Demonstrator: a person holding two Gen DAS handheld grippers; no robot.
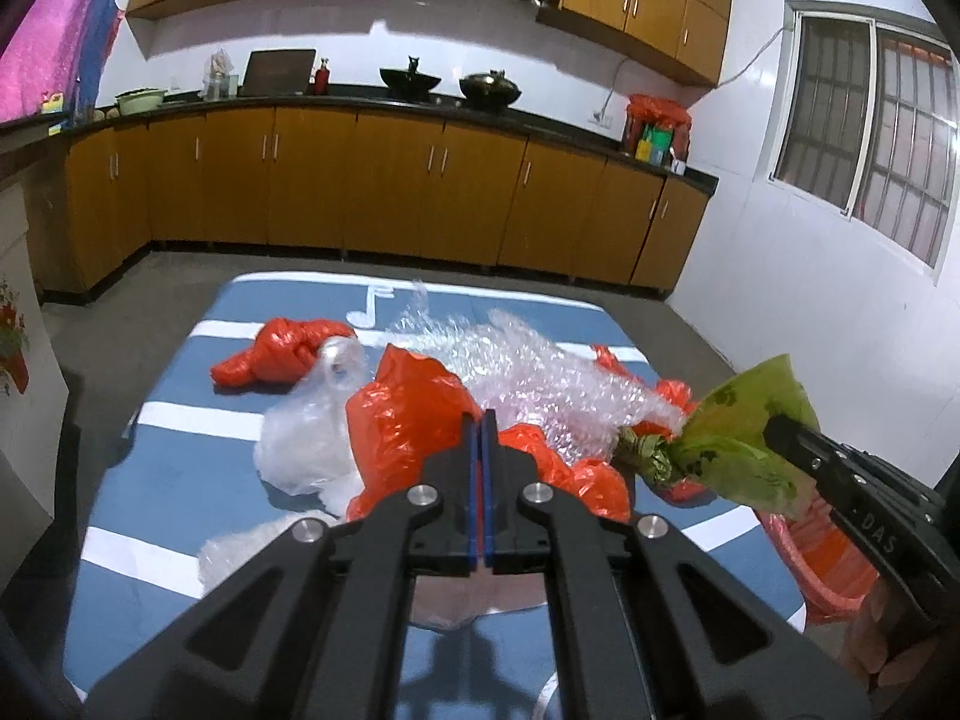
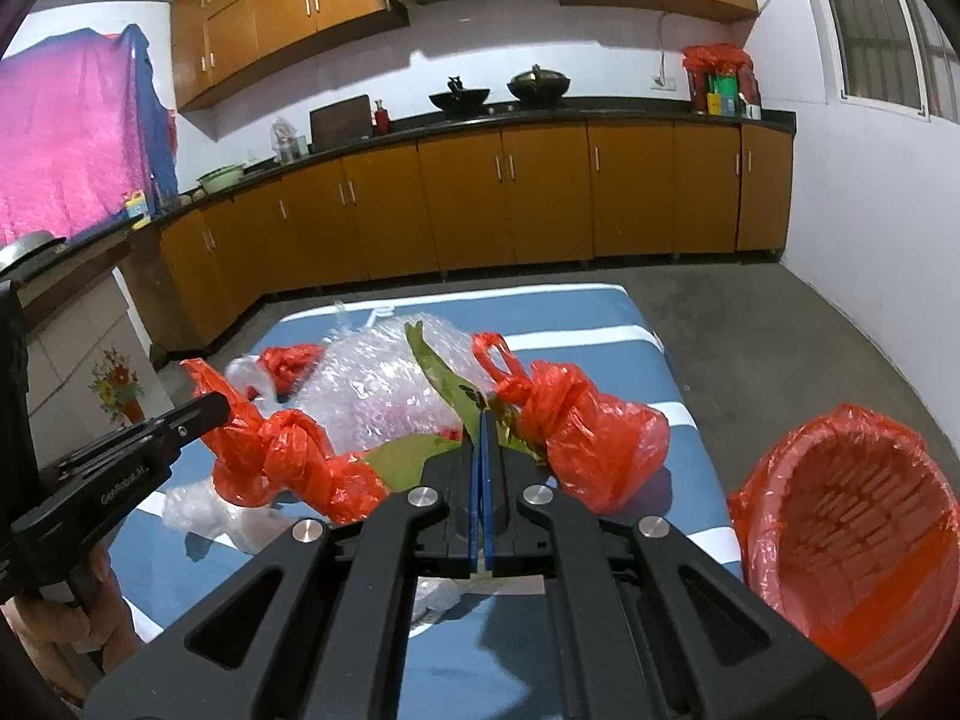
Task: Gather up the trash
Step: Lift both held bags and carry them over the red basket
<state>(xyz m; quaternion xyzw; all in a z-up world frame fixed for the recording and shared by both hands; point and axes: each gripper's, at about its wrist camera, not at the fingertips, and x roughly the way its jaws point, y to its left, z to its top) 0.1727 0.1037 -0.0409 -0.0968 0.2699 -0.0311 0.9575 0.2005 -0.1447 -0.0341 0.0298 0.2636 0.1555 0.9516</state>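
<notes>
Jaws of both grippers are pressed together: the left gripper (image 1: 482, 420) pinches an orange-red plastic bag (image 1: 408, 420), the right gripper (image 2: 482, 420) a green bag (image 1: 738, 444). Both bags hang just above the blue striped desk (image 1: 180, 480), beside bubble wrap (image 1: 528, 372). A lined basket (image 2: 852, 540) stands right of the desk.

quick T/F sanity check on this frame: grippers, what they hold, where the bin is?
1. The left hand-held gripper is shut on a red bag. True.
2. The right hand-held gripper is open and holds nothing. False: it is shut on a green bag.
3. The bin, lined in red, stands beside the table. True.
4. The bubble wrap lies in the bin. False: it lies on the table.
</notes>
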